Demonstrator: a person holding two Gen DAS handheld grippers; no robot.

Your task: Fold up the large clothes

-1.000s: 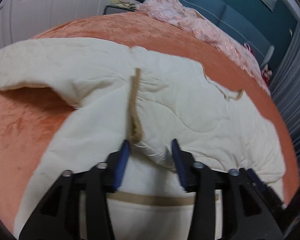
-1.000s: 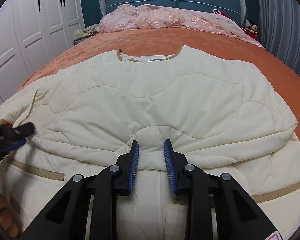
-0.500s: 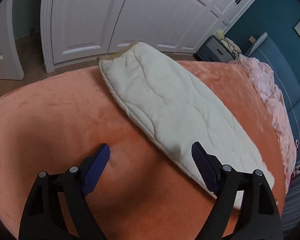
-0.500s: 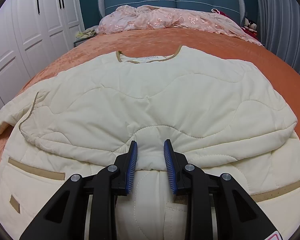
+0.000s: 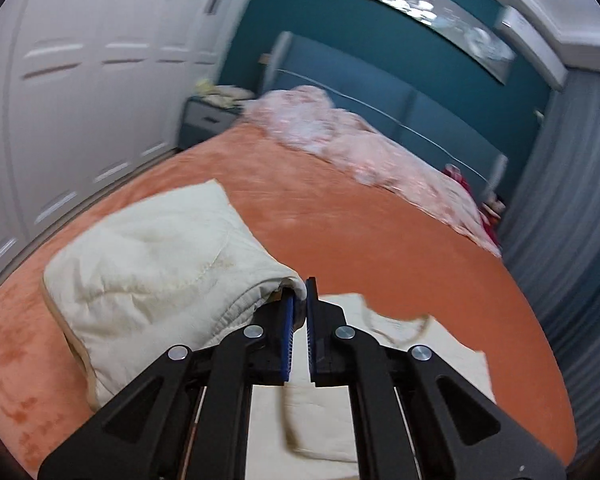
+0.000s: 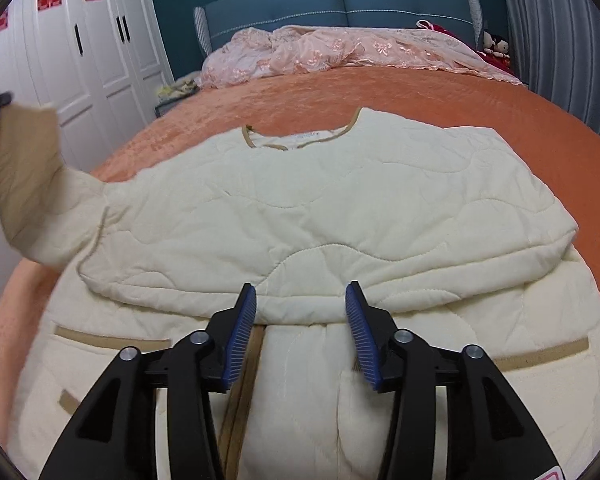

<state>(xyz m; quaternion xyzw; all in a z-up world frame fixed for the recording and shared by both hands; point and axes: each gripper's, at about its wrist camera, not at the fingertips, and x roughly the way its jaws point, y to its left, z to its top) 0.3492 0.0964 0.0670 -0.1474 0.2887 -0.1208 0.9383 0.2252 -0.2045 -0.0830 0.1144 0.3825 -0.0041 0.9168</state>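
Your left gripper [image 5: 299, 294] grips the sleeve [image 5: 152, 276], raised, the jacket [image 6: 340, 216] lying across ahead of your right gripper's [image 6: 302, 306] opening, empty jaws.

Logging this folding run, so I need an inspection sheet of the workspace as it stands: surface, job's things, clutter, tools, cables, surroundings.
Surface: orange bedspread, bare between jacket and bedding.
Job's things: cream quilted jacket spread flat, lower part folded up over the body; its sleeve raised off the bed.
Clutter: pink bedding heaped at the headboard; soft toys in the far corner.
Tools: left tool shut on the sleeve edge; right tool opening over the fold, pads clear of the fabric.
Cables: nothing seen.
Surroundings: white wardrobe, blue headboard, grey curtain, nightstand.
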